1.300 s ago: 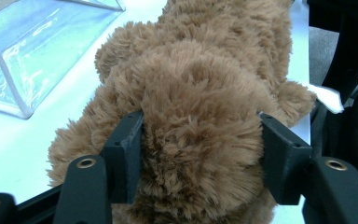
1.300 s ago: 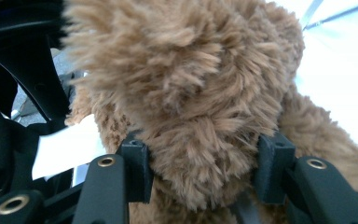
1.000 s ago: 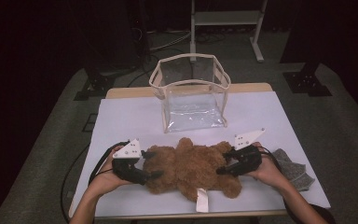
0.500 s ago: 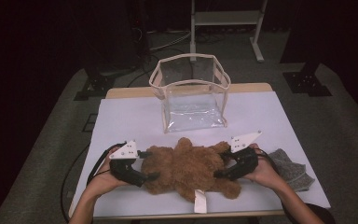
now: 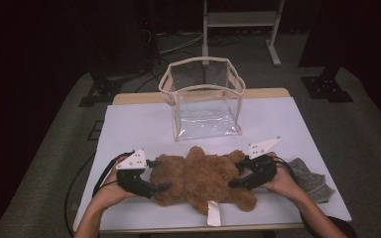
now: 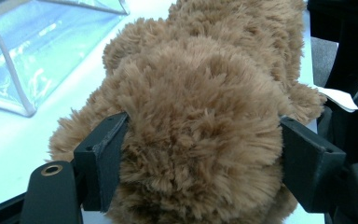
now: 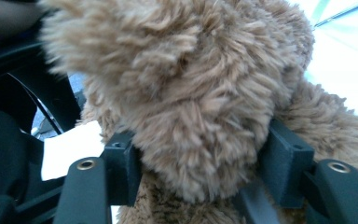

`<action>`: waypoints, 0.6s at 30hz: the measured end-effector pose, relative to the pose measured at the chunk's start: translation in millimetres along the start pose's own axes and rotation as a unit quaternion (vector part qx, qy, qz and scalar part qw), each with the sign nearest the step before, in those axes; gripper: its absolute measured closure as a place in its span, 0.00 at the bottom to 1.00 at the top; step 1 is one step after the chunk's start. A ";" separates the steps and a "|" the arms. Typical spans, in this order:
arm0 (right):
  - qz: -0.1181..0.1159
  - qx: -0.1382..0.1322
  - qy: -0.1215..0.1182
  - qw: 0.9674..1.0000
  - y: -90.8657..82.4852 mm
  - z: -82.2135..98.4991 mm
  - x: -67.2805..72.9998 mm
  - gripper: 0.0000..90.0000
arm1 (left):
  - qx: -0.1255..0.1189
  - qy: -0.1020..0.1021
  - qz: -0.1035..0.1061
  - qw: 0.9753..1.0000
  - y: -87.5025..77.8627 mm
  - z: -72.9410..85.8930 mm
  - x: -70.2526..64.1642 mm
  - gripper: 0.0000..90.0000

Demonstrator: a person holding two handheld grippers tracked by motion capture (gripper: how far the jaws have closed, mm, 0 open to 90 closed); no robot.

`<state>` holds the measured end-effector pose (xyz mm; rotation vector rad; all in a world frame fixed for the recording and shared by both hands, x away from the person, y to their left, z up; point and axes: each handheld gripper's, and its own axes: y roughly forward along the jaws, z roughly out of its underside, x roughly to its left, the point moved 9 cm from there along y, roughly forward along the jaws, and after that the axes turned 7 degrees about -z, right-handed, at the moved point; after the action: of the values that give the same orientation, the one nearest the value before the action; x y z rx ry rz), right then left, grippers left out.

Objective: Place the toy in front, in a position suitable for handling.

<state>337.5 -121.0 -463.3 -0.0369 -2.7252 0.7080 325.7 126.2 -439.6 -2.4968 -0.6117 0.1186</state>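
A brown teddy bear (image 5: 203, 176) lies flat near the front of the white table (image 5: 139, 124), with a white tag (image 5: 213, 213) at its front edge. My left gripper (image 5: 159, 174) is at the bear's left end. Its jaws have just been opening, but the pads still press into the fur (image 6: 200, 116). My right gripper (image 5: 235, 176) is at the bear's right end. Its jaws opened and have just been closing again, squeezing a furry limb (image 7: 191, 93). In the gripper views, the left gripper (image 6: 203, 140) and the right gripper (image 7: 203, 154) each hold fur between the pads.
A clear plastic bag (image 5: 203, 99) with a beige rim stands open and upright behind the bear, toward the table's far side. A grey cloth (image 5: 310, 181) lies at the right edge beside my right hand. Cables trail from both grippers.
Both grippers have rocked slightly at the bear's ends. The hands and the bear stay where they were.
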 end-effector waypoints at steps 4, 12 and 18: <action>0.005 0.003 0.001 1.000 -13.7 -3.6 2.0 0.39 | 0.000 0.004 -0.002 1.000 -0.2 -4.1 1.2 0.22; 0.027 0.016 0.003 0.999 -40.4 -22.0 -8.3 0.35 | -0.020 0.003 -0.001 1.000 -3.6 -17.7 3.5 0.19; 0.042 0.028 -0.005 0.999 -50.8 -47.0 -25.4 0.35 | -0.028 -0.001 0.002 1.000 -5.1 -30.4 7.3 0.15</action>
<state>379.2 -146.1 -408.0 -0.1361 -2.7253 0.8102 336.6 118.0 -411.0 -2.5521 -0.6179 0.1066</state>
